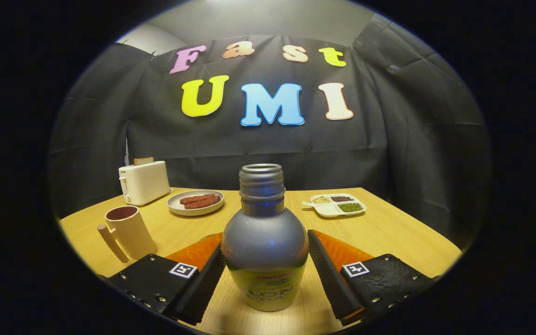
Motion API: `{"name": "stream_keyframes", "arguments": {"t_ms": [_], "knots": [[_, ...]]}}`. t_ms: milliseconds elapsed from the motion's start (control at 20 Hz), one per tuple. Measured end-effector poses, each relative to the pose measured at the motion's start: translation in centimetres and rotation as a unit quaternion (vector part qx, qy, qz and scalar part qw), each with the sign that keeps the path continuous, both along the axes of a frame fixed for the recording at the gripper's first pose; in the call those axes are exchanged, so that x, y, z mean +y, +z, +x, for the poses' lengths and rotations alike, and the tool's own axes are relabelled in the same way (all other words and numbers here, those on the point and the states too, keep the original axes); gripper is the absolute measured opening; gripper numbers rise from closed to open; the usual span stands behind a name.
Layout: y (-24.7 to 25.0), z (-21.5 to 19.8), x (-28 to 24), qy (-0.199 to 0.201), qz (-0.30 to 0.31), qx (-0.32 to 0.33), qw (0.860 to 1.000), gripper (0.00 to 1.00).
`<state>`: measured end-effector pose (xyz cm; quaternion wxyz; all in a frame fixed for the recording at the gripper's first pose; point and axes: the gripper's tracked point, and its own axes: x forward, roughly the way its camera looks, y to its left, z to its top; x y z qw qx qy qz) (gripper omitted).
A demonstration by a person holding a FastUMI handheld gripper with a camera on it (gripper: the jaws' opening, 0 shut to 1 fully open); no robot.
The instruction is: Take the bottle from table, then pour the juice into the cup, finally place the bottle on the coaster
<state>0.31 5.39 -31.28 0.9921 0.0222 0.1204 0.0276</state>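
Gripper view: uncapped bottle [264, 246] upright between tool [264, 274] fingers.

A staged recording booth dressed as a breakfast corner: black cloth walls [389, 139] hang in folds around a light wooden worktop [389, 228]. On it stand a cream two-slot toaster [143, 182] with bread, a round grey plate [195, 203] of brown sausages, and a white divided tray [335, 205] of grains and beans.

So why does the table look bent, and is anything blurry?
Gripper view: the fisheye lens bows the table edges; the bottle, standing between the open gripper fingers, looks swollen but sharp; light falls from above, with a soft shadow at the bottle's base.
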Motion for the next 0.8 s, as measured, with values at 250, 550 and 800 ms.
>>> {"name": "stream_keyframes", "arguments": {"t_ms": [250, 550, 800], "knots": [[1.8, 0.5, -0.5, -0.009, -0.051, -0.001, 0.999, 0.80], [8.7, 2.4, 1.7, 0.024, -0.113, -0.033, 0.993, 0.78], [11.6, 3.2, 4.3, 0.056, -0.168, -0.037, 0.984, 0.78]]}}
